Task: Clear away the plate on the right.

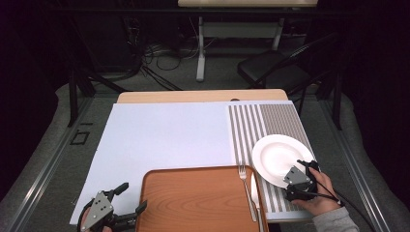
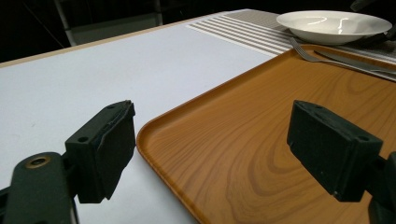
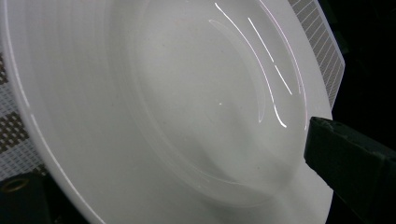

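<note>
1. Tray: a brown wooden rectangular tray with rounded corners (image 1: 198, 198) lies flat just in front of the left gripper (image 1: 126, 199). That gripper's jaws stand wide apart, one on each side of the tray's near left corner, one over the white table sheet (image 1: 159, 135) and one over the wood, holding nothing.

2. Judged from its look, the tray is stiff, smooth and fairly light, and its low raised rim is the likely place to pinch it. Its long axis runs left to right across the table.

3. A silver metal fork (image 1: 246, 191) and knife (image 1: 256, 200) lie side by side at the tray's right end, well beyond the left gripper, tines pointing away from the person. They could slide if the tray tilts.

4. A round white ceramic deep plate (image 1: 278, 157) sits on a grey striped placemat (image 1: 270, 123), just right of the tray. It looks hard, glossy, slippery and breakable.

5. The right gripper (image 1: 304, 169) is at the plate's near right rim, one jaw above it and one below. Whether it has closed on the rim cannot be told.
</note>
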`<state>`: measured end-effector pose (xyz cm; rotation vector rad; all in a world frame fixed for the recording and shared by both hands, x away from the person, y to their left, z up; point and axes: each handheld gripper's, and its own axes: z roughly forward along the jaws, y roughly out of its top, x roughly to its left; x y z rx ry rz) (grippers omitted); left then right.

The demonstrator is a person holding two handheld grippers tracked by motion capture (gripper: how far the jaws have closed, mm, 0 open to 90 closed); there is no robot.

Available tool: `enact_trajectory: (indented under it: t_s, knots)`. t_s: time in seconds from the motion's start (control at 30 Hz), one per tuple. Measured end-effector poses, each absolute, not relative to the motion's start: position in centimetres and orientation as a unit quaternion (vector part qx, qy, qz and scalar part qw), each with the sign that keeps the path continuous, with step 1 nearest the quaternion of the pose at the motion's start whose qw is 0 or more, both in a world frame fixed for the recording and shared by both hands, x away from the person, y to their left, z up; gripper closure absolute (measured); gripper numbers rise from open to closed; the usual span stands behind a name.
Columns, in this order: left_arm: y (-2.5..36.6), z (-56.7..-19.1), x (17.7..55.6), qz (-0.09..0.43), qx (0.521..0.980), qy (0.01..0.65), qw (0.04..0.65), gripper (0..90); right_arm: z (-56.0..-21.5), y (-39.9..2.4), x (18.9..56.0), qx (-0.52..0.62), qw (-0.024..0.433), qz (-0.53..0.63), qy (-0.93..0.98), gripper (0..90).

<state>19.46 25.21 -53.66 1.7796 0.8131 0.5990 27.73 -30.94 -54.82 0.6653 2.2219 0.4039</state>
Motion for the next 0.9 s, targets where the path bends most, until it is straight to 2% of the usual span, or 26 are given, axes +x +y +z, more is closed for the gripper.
enact_trajectory:
  t_s: [0.3,0.7,0.9]
  knots:
    - [25.3,-53.7,19.4,0.25,0.741,0.341,0.522,15.6,-54.5,-30.7,28.0,0.256,0.388,0.156,0.872,8.0]
    - [25.2,-53.6,19.5,0.251,0.742,0.339,0.52,15.6,-53.2,-30.3,28.5,0.237,0.378,0.162,0.88,16.2]
    - [25.3,-53.6,19.4,0.252,0.739,0.342,0.523,15.6,-52.5,-30.3,28.7,0.226,0.357,0.166,0.891,26.9]
